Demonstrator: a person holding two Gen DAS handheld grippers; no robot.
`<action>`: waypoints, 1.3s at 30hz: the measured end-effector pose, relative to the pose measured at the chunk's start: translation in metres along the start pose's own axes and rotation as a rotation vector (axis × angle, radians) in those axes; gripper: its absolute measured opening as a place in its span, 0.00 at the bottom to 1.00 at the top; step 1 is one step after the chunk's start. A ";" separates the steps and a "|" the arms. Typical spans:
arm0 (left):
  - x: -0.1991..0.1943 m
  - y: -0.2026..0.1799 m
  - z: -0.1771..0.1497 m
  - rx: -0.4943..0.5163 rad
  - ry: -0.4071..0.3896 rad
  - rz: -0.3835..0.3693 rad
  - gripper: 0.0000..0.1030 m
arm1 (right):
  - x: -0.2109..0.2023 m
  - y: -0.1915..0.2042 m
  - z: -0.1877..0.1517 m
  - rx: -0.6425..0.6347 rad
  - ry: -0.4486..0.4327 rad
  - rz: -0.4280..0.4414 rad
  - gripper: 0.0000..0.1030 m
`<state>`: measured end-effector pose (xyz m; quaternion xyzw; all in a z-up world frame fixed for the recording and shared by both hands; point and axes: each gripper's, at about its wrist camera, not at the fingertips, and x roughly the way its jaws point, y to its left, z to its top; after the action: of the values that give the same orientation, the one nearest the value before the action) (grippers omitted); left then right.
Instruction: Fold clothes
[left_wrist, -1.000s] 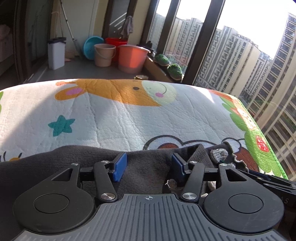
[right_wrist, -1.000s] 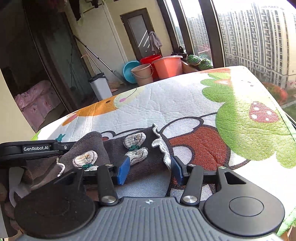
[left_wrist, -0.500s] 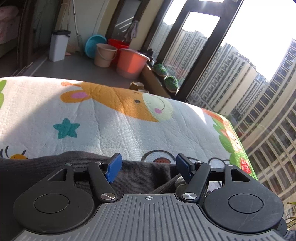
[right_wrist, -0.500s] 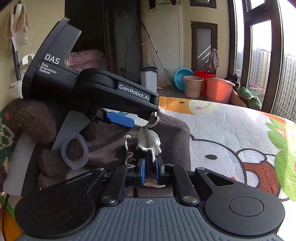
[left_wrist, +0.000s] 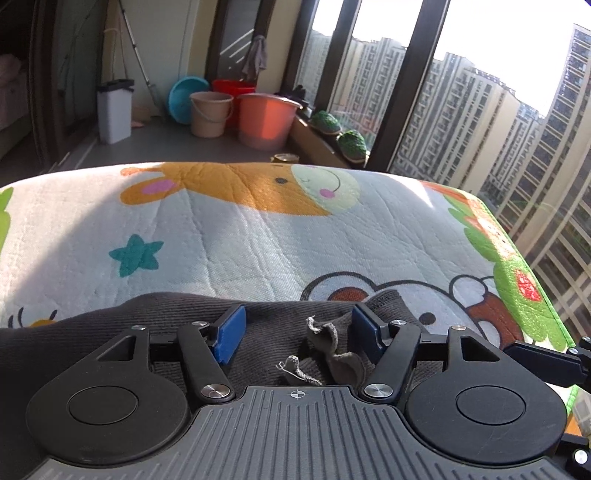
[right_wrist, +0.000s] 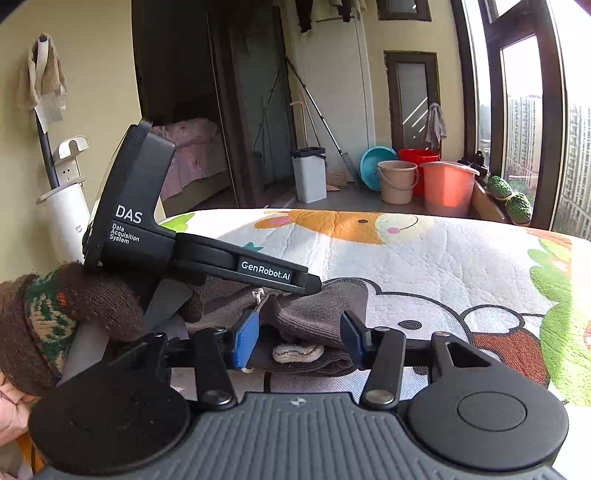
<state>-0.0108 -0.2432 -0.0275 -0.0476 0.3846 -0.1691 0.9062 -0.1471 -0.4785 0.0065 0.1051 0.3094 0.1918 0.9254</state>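
A dark grey knit garment lies bunched at the near edge of a cartoon play mat. My left gripper hovers over it, its jaws closing. A frayed grey tab lies between the blue pads, which do not press on it. In the right wrist view, my right gripper has its jaws opening over the same garment. A pale crocheted patch lies loose between its pads. The left gripper's black housing crosses that view from the left, held by a hand in a brown knit glove.
Beyond the mat's far edge stand an orange bucket, a beige bucket, a blue basin and a white bin. Tall windows run along the right. The mat's green right edge drops off.
My right gripper was shut on the pale patch half a second ago; it has let go, opened and drawn back upward. The left gripper's view swung and returned; a grey tab now lies between its pads.
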 end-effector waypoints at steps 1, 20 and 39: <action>0.001 0.000 0.000 -0.005 -0.003 -0.001 0.68 | 0.002 -0.013 0.001 0.086 0.002 -0.002 0.57; -0.040 0.038 0.006 -0.192 -0.032 -0.160 0.86 | 0.004 -0.030 0.002 0.160 -0.009 -0.186 0.26; 0.000 0.003 0.028 -0.105 0.064 -0.176 0.56 | 0.062 0.079 -0.040 -0.732 -0.059 -0.320 0.29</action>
<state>0.0099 -0.2417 -0.0089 -0.1231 0.4160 -0.2290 0.8714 -0.1494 -0.3780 -0.0333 -0.2759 0.2065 0.1396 0.9283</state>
